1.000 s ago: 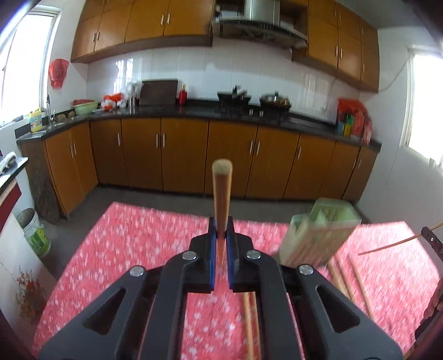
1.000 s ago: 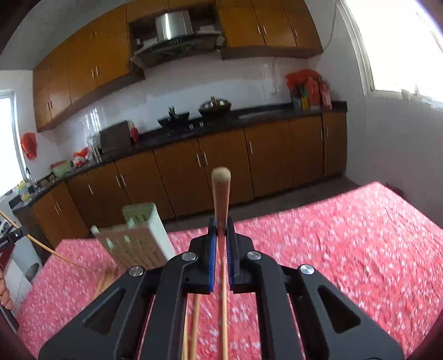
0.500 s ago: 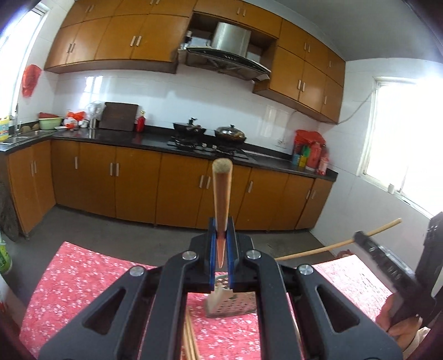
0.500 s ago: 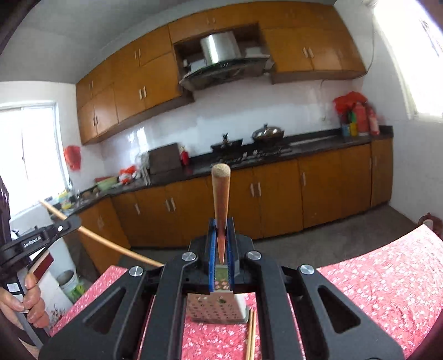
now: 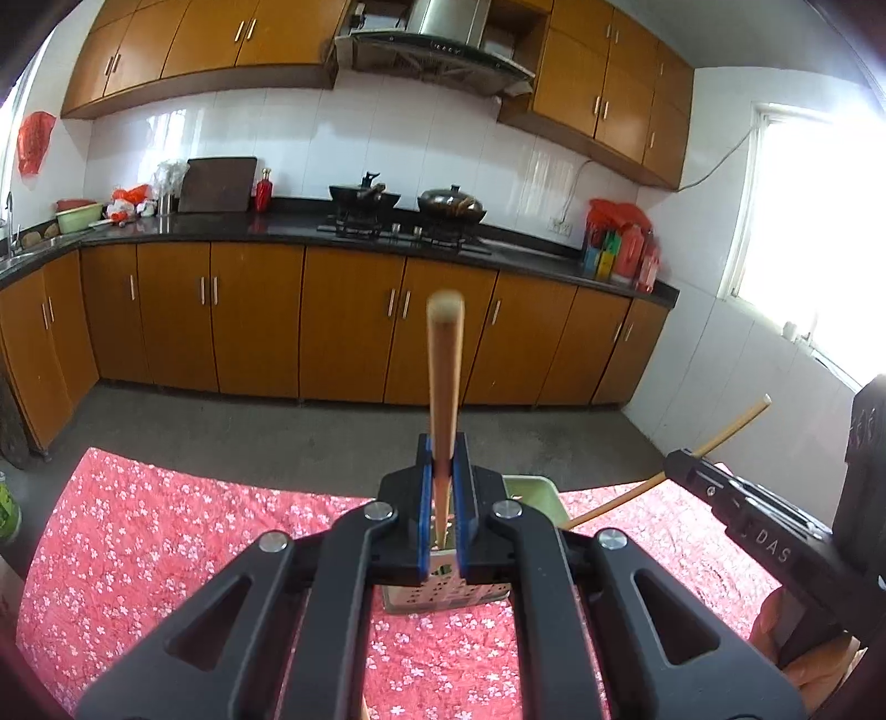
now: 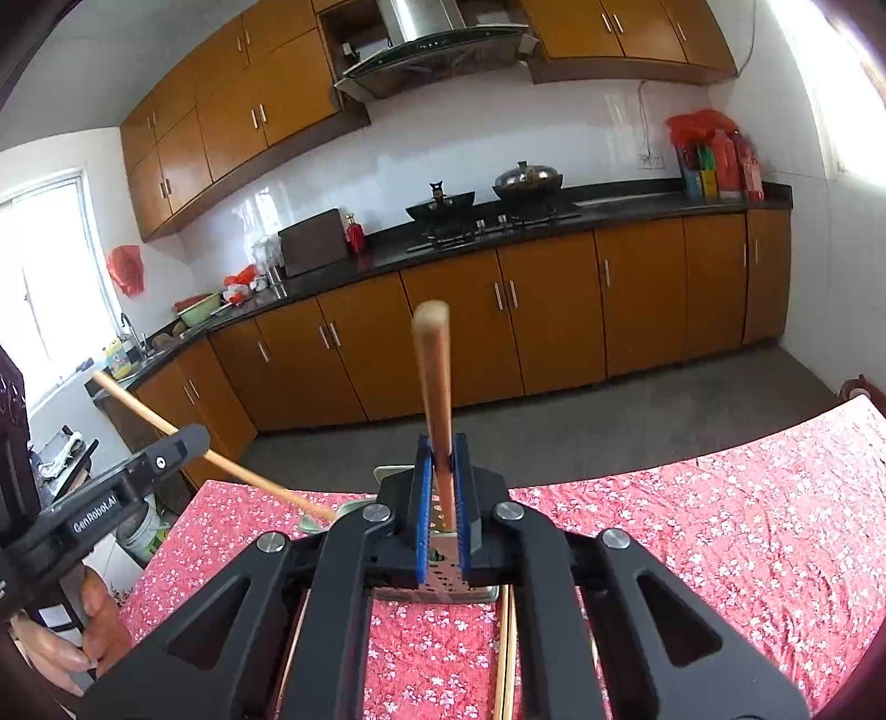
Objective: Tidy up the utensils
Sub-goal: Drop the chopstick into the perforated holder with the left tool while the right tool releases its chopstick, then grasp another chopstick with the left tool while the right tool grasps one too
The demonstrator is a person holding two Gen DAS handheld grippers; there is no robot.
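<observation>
Wooden chopsticks (image 5: 443,387) (image 6: 434,399) over holder (image 5: 531,490) — left gripper (image 5: 443,487) clamped, right gripper (image 6: 443,487) jaws opening round its stick; next, lower tips in.

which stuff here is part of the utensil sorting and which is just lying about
Job: chopstick in left hand-held gripper; chopstick in right hand-held gripper, jaws opening; holder; loose chopsticks.

Lying about: woks, board, bottles, bowl.

I'm working in a home kitchen: orange-brown wooden cabinets (image 5: 249,327) under a dark countertop (image 5: 277,230), a steel range hood (image 5: 437,44) above a gas hob (image 5: 404,230) with a wok (image 5: 451,202), white wall tiles (image 5: 310,144).
</observation>
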